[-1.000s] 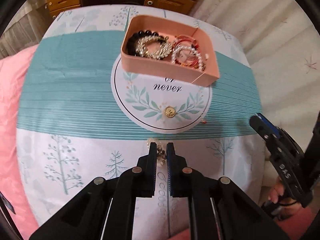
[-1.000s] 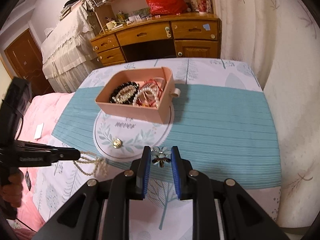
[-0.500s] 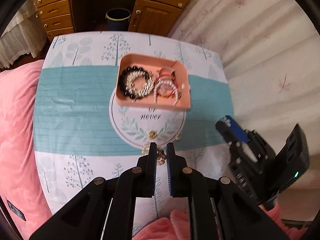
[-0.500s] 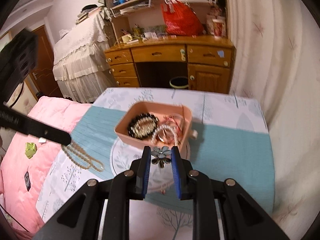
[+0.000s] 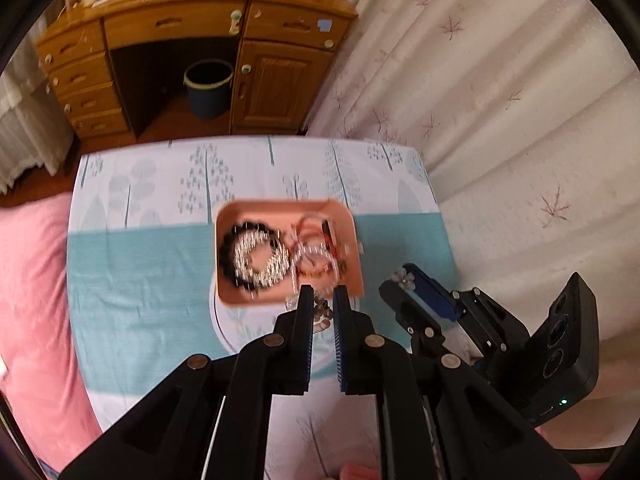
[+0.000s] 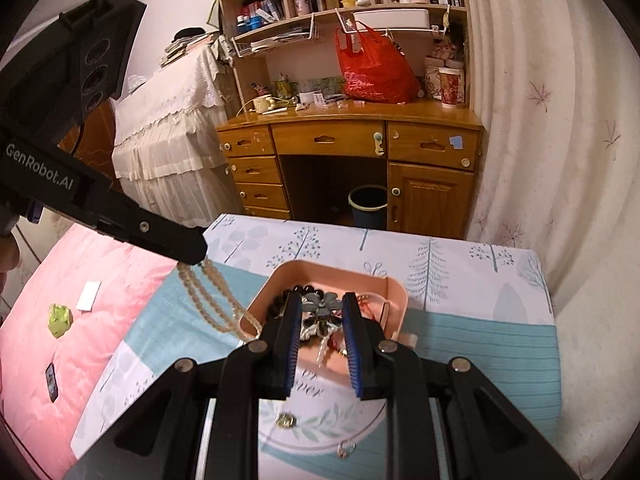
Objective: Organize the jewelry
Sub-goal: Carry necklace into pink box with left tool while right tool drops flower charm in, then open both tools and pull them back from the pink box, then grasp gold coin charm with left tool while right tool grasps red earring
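Note:
A pink tray (image 5: 348,224) (image 6: 394,292) holding several bracelets stands on the table. My left gripper (image 5: 322,300) is shut on a pearl necklace (image 6: 212,296) that hangs from its tips, high above the table, left of the tray. My right gripper (image 6: 322,306) is shut on a grey flower brooch (image 6: 324,304), also seen in the left wrist view (image 5: 402,278), above the tray's near side. A gold round piece (image 6: 285,420) and a small ring (image 6: 346,449) lie on the round print in front of the tray.
The table has a tree-print cloth with a teal band (image 6: 480,352). A pink bed (image 6: 48,344) lies to the left. A wooden desk (image 6: 348,148) with a dark bin (image 6: 368,206) stands behind; a curtain (image 6: 540,140) hangs on the right.
Both grippers have risen and moved forward toward the tray, each still holding its piece. The brooch is now over the tray's near side; the necklace hangs clear of the table.

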Tool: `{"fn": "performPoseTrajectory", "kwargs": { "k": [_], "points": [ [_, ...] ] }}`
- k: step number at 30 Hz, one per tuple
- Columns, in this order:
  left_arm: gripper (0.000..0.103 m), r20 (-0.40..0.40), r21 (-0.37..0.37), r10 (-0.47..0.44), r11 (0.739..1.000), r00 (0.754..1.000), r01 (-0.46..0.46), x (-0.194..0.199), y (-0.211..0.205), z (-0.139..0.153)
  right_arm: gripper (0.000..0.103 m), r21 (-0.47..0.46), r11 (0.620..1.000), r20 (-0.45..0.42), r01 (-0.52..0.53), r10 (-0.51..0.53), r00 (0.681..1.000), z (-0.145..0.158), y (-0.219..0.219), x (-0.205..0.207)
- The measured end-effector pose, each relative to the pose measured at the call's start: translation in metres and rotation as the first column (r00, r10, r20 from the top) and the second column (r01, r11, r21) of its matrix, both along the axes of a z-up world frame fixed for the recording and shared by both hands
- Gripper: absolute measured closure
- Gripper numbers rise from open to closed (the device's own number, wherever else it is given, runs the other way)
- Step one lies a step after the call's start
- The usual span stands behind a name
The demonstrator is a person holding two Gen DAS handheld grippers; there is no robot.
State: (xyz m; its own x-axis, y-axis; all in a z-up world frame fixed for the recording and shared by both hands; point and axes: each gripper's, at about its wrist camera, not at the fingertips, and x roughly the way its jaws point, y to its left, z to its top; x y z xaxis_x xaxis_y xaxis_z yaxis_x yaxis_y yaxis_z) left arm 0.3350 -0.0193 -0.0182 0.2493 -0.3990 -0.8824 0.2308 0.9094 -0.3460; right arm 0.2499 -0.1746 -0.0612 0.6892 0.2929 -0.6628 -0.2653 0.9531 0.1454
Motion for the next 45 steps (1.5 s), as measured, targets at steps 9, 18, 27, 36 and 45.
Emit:
{"fn": "performPoseTrajectory", "kwargs": {
  "k": [9,18,27,36,45],
  "points": [
    [0.04,-0.02,0.093,0.005,0.996,1.0,-0.003,0.026,-0.005,-0.024,0.059,0.039,0.998,-0.085,0.049,-0.045,0.995,-0.02,-0.013,0.02],
    [0.022,-0.089,0.186,-0.023,0.982,0.996,0.039,0.002,-0.005,-0.066,0.057,0.005,0.997,-0.198,0.077,-0.074,0.977,-0.05,-0.027,-0.006],
    [0.017,-0.14,0.054,-0.022,0.998,0.99,0.03,-0.051,0.003,-0.123,0.053,-0.068,0.997,-0.313,0.021,-0.042,0.949,-0.094,-0.031,-0.046],
    [0.017,-0.075,0.148,-0.137,0.978,0.988,0.147,-0.089,-0.015,-0.171,0.053,-0.175,0.978,-0.299,-0.117,0.061,0.952,-0.126,-0.021,-0.07],
    [0.026,0.107,0.163,-0.183,0.973,0.977,0.164,-0.1,-0.029,-0.185,0.055,-0.172,0.965,-0.273,-0.198,0.146,0.951,-0.144,-0.01,-0.068]
  ]
}}
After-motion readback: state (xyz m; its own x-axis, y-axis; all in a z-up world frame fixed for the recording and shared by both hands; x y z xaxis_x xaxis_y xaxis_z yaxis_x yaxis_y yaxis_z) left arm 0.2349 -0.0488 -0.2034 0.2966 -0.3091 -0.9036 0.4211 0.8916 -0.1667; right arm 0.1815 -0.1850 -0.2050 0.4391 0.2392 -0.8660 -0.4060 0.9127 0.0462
